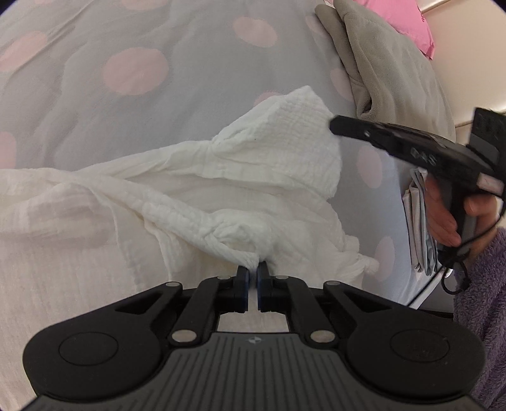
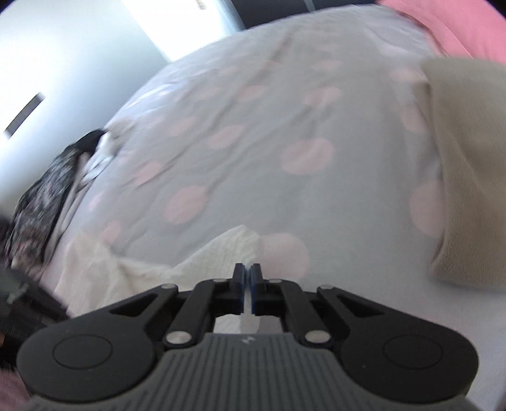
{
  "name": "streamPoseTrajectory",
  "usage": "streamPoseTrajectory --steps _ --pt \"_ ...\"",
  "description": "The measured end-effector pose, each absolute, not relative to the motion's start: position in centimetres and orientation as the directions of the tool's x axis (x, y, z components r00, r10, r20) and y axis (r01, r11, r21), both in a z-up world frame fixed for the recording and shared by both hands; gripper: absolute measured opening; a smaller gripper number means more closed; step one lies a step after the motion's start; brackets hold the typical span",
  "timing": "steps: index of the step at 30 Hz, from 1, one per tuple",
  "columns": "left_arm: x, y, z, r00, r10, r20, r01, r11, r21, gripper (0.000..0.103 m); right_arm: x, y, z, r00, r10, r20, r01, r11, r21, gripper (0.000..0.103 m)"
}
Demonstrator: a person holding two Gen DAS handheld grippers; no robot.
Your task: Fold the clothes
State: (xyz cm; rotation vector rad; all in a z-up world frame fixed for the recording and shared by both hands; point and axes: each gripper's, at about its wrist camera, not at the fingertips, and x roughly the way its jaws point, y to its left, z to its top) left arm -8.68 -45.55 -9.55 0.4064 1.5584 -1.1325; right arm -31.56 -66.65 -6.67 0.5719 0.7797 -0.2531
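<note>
A white crinkled garment (image 1: 196,189) lies rumpled on a grey bedcover with pink dots (image 1: 126,110). My left gripper (image 1: 254,272) is shut on a bunched fold at the garment's near edge. In from the right comes my right gripper (image 1: 333,126), its tip at a raised corner of the garment that stands up like a tent. The right wrist view is blurred. There the right gripper (image 2: 248,272) has its jaws together, with the white garment (image 2: 215,253) running under and past its tips.
A grey fleece bundle (image 1: 379,63) and a pink pillow (image 1: 408,22) lie at the far right of the bed. Folded grey cloth (image 1: 417,221) sits behind the person's hand (image 1: 442,218) and purple sleeve (image 1: 484,300). Dark patterned clothes (image 2: 41,196) are piled at the bed's left edge.
</note>
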Motion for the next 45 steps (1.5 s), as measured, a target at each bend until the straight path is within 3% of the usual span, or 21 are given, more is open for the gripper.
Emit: streamPoseTrajectory --steps 6,10,20,24,25,29,31,32,36,44,45 --pt "-8.4 -45.6 -9.4 -0.332 -0.312 -0.890 0.739 0.500 -0.451 0.003 -32.3 -62.3 -4.7 0.692 0.116 -0.713 0.167 0.935 0.314 0.004" --pt "-8.4 -45.6 -8.7 -0.333 -0.315 -0.889 0.737 0.501 -0.454 0.003 -31.3 -59.4 -5.8 0.607 0.169 -0.777 0.062 0.964 0.258 0.003" --pt "-9.5 -45.1 -6.8 -0.354 -0.317 -0.880 0.747 0.470 -0.470 0.002 -28.3 -56.1 -10.1 0.394 0.051 -0.918 -0.009 0.999 0.052 0.003" --pt "-9.4 -44.8 -6.9 -0.348 -0.315 -0.883 0.745 0.478 -0.464 0.002 -28.5 -55.8 -9.8 0.371 0.035 -0.928 -0.040 0.999 0.021 0.011" --pt "-9.4 -44.6 -6.9 -0.347 -0.315 -0.883 0.746 0.478 -0.464 0.002 -29.0 -56.1 -9.0 0.389 0.042 -0.920 -0.041 0.999 0.028 0.018" --pt "-9.7 -44.4 -7.0 -0.346 -0.313 -0.885 0.749 0.476 -0.461 0.002 -30.7 -58.1 -5.3 0.527 0.031 -0.849 0.025 0.998 0.052 0.036" --pt "-9.7 -44.4 -7.0 -0.345 -0.315 -0.884 0.749 0.475 -0.462 0.002 -31.3 -59.3 -3.6 0.592 0.007 -0.806 0.084 0.994 0.070 0.053" --pt "-9.8 -44.4 -6.9 -0.345 -0.315 -0.884 0.750 0.475 -0.461 0.002 -31.4 -59.9 -3.3 0.613 -0.032 -0.789 0.126 0.990 0.058 0.056" --pt "-9.9 -44.6 -6.9 -0.340 -0.309 -0.888 0.752 0.478 -0.454 0.002 -30.5 -62.8 -3.5 0.614 -0.154 -0.774 0.323 0.944 0.068 0.055" --pt "-9.8 -45.5 -6.5 -0.333 -0.295 -0.896 0.760 0.478 -0.440 0.002 -24.9 -66.8 -8.6 0.532 -0.118 -0.838 0.415 0.900 0.137 0.054" --pt "-9.8 -45.6 -6.5 -0.334 -0.296 -0.895 0.761 0.475 -0.441 0.002 -24.4 -67.0 -9.3 0.529 -0.110 -0.842 0.423 0.894 0.149 0.050"
